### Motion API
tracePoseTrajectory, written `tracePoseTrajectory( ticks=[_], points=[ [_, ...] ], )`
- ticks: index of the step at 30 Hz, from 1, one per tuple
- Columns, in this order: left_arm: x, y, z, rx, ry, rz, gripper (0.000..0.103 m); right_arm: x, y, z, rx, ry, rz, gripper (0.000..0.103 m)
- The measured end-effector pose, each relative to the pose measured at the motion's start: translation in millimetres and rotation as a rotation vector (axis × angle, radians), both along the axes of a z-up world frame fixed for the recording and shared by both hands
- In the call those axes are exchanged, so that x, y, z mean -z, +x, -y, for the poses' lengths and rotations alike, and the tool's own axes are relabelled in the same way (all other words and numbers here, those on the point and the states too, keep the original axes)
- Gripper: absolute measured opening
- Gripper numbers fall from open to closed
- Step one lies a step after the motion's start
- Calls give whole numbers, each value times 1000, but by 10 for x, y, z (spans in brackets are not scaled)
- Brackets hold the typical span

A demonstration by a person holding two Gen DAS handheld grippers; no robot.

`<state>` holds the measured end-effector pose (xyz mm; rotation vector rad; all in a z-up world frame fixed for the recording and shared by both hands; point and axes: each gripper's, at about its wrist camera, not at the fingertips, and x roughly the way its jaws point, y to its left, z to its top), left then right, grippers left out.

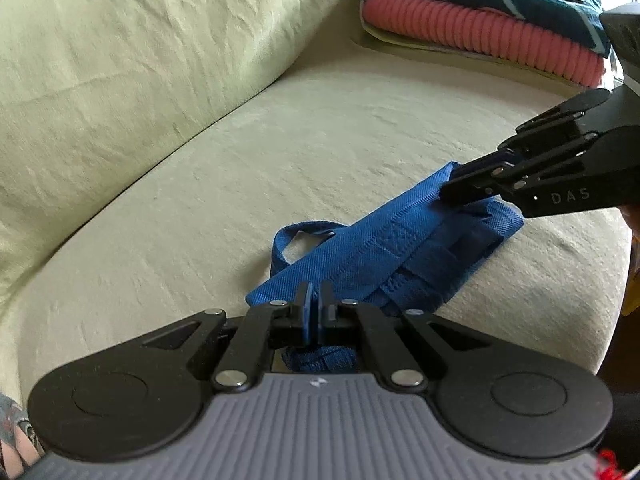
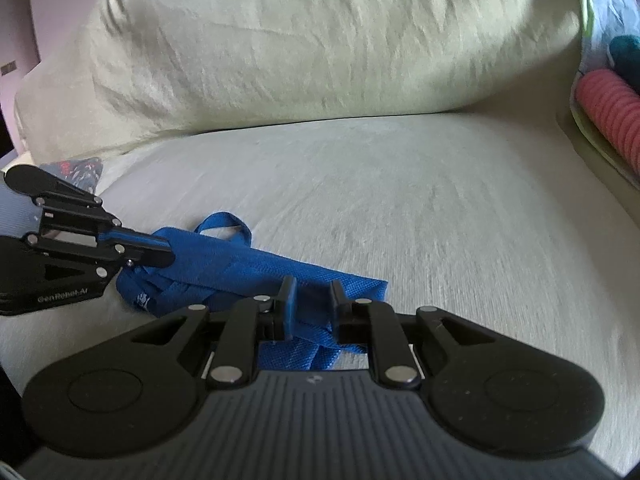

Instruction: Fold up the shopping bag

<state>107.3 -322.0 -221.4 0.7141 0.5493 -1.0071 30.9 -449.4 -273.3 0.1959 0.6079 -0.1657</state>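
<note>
A blue woven shopping bag [image 1: 380,248] lies folded into a narrow strip on the pale sofa seat [image 1: 240,168], with one handle loop [image 1: 296,236] sticking out. My left gripper [image 1: 317,300] is shut on the near end of the strip; blue fabric shows between its fingers. In the right wrist view the left gripper [image 2: 164,254] pinches the bag [image 2: 240,268] from the left. My right gripper [image 2: 312,300] straddles the other end, its fingers apart with fabric lying loose between them. From the left wrist view the right gripper [image 1: 452,188] reaches in from the right.
A big pale back cushion [image 2: 300,48] runs behind the seat. Folded pink and teal textiles [image 1: 480,24] are stacked at the seat's far right. A patterned cloth [image 2: 76,172] peeks out at the left. The seat's front edge [image 1: 600,300] drops off close to the bag.
</note>
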Motion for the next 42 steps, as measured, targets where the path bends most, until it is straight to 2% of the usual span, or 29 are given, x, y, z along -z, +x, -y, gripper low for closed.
tracePoseTrajectory(
  ticks=[4, 7, 10, 12, 15, 17, 19, 22, 27, 31, 37, 42],
  points=[
    [-2, -5, 18, 26, 20, 10, 0, -83, 34, -32, 69, 35, -21, 15],
    [-4, -7, 22, 40, 31, 15, 0, -153, -72, -10, 188, 146, 14, 22],
    [-2, -20, 35, 60, 48, 28, 0, -155, -340, 72, 322, 383, 79, 30],
    [1, -28, 42, 71, 56, 36, 0, -66, -524, 91, 378, 567, 103, 32],
    [5, -27, 41, 78, 55, 37, 0, 147, -656, 39, 419, 811, 115, 34],
    [4, -29, 44, 81, 57, 37, 0, 272, -603, 7, 420, 928, 115, 43],
    [0, -36, 49, 86, 61, 41, 0, 327, -509, -14, 428, 954, 107, 43],
    [-5, -43, 52, 91, 65, 44, 0, 395, -389, -56, 458, 983, 145, 44],
    [-8, -38, 45, 95, 60, 42, 0, 372, -265, -107, 475, 941, 149, 44],
    [-13, -33, 42, 95, 57, 39, 0, 430, -263, -99, 507, 978, 166, 44],
    [-14, -25, 72, 101, 72, 44, 0, 421, -120, -204, 617, 962, 189, 50],
    [-24, 10, 101, 119, 93, 43, 0, 378, 45, -246, 727, 938, 183, 49]
  ],
)
